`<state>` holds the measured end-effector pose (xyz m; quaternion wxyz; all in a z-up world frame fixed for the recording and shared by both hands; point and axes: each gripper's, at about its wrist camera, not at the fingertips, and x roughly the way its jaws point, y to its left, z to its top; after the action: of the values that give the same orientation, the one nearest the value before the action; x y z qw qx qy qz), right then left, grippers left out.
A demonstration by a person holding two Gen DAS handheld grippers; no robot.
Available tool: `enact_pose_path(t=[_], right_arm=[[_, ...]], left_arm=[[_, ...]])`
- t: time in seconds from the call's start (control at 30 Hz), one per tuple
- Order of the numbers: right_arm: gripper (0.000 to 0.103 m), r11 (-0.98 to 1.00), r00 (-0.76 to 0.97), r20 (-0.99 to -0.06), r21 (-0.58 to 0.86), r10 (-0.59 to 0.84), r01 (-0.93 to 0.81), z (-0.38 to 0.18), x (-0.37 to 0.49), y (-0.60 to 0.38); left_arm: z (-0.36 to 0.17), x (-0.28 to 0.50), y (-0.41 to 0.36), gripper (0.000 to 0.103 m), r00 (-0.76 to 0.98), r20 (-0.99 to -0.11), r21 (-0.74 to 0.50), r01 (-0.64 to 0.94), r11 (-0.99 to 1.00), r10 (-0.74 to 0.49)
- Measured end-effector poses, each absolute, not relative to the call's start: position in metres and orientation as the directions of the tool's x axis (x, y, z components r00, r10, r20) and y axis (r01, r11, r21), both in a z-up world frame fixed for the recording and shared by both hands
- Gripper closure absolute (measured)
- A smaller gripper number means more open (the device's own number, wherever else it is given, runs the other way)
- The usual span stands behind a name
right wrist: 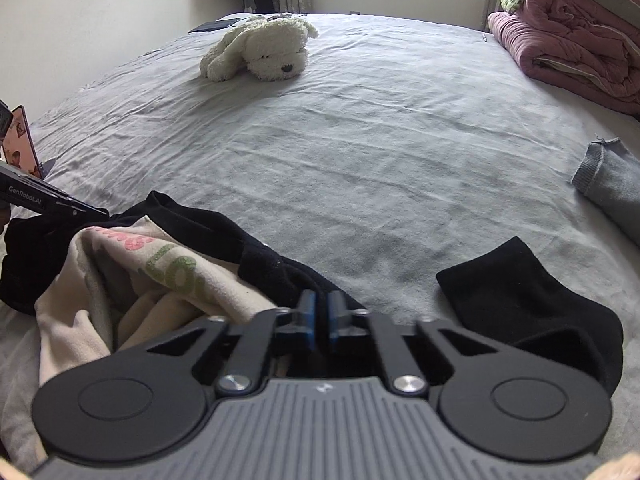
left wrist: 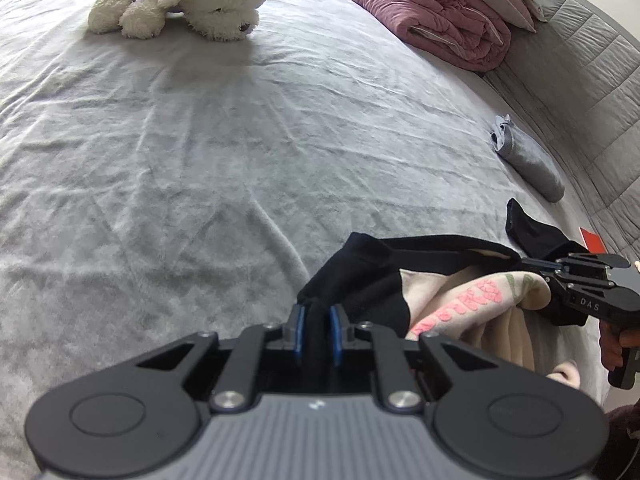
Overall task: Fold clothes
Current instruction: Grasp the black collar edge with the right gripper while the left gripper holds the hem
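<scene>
Black knit edging is what both tools have hold of: the left gripper [left wrist: 318,330] has its blue pads nearly together on a fold of the garment's [right wrist: 168,268] dark trim, and the right gripper [right wrist: 320,316] is pinched all but closed on the same dark band further along; in the left wrist view a taut black strip runs between the two grips. Most of the garment, cream cloth with pink and green lettering, lies bunched at the near edge of the bed [left wrist: 200,140], sagging between the hands.

To do this step well, I would judge, the hands should draw apart evenly until the held edge is straight, then lift so the cream body hangs free and untwists before it is laid flat on the grey sheet; pulling unevenly could drag the thin trim out of one grip.

Beside the right tool a black sock [right wrist: 520,292] lies close; a grey folded piece [right wrist: 612,184] sits nearer the bed's right edge, and the plush dog [right wrist: 264,50] rests toward the far side; the open middle looks the best place to spread the cloth.
</scene>
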<state>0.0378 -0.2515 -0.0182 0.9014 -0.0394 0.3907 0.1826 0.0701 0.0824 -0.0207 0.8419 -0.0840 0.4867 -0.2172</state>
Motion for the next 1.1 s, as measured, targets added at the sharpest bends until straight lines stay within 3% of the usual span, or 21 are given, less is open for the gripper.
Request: enact_pose_path(t=[0.4,0.7,0.93,1.1], right_arm=[[0.101,0.972,0.779,-0.581,0.119,0.235,-0.204,0.005,0.039,-0.264],[0.101,0.974,0.781,-0.582,0.134,0.227,-0.183,0.007,0.089,-0.256],[0.102,0.974,0.757,-0.613,0.171,0.225,-0.151,-0.011,0.145,-0.251],[0.102,0.980,0.764,-0.614,0.125,0.197,-0.152,-0.014,0.184,-0.240]], left_arm=[[0.011,0.059,0.090,0.099,0.666,-0.659,-0.243,0.252,0.937,-0.350],[0.016,0.090,0.084,0.099,0.731,-0.625,-0.171,0.212,0.962,-0.272],[0.012,0.130,0.078,0.100,0.762,-0.623,-0.046,0.192,0.980,-0.178],[0.004,0.167,0.078,0.100,0.767,-0.628,-0.016,0.157,0.988,-0.132]])
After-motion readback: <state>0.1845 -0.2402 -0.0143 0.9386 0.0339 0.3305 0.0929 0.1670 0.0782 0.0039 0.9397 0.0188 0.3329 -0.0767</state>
